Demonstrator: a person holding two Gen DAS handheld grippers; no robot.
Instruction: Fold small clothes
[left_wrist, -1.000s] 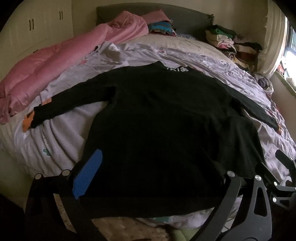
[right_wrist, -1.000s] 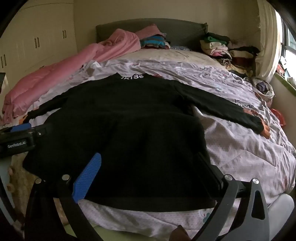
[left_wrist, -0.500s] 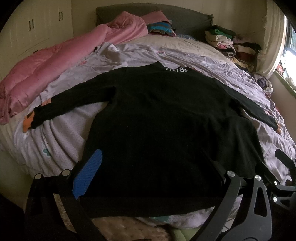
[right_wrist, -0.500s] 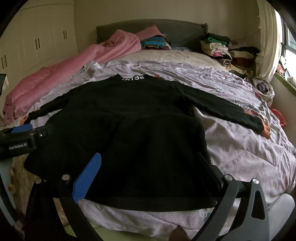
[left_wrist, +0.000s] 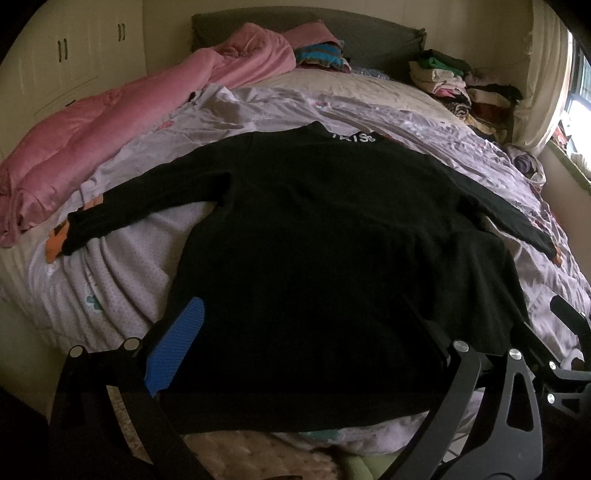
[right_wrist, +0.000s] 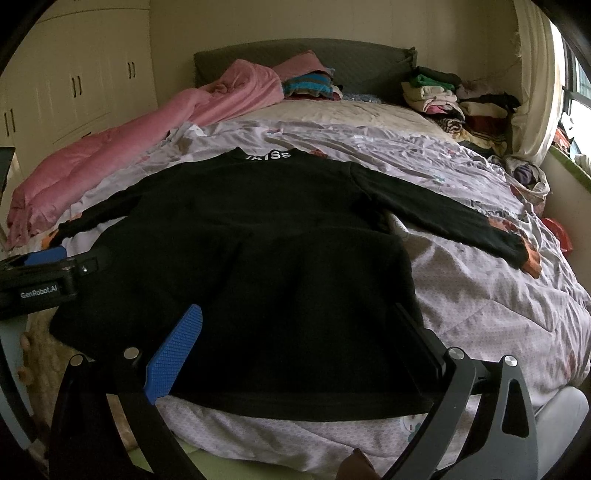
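Observation:
A black long-sleeved garment (left_wrist: 332, 240) (right_wrist: 266, 258) with white lettering at the collar lies spread flat on the bed, both sleeves stretched out sideways with orange cuffs. My left gripper (left_wrist: 303, 325) hovers open over its hem near the bed's foot, holding nothing. My right gripper (right_wrist: 299, 325) is also open and empty, above the hem a little to the right. The left gripper's body (right_wrist: 40, 284) shows at the left edge of the right wrist view, and the right gripper's frame (left_wrist: 554, 354) shows at the lower right of the left wrist view.
A lilac patterned quilt (right_wrist: 480, 288) covers the bed. A pink duvet (left_wrist: 110, 140) is bunched along the left side. Folded clothes (right_wrist: 443, 96) are stacked at the far right by the headboard (right_wrist: 362, 62). Wardrobe doors (right_wrist: 74, 81) stand on the left, a window (right_wrist: 576, 88) on the right.
Both grippers have drawn back and risen slightly, so the garment sits a little lower and farther in each view. The garment itself has not moved.

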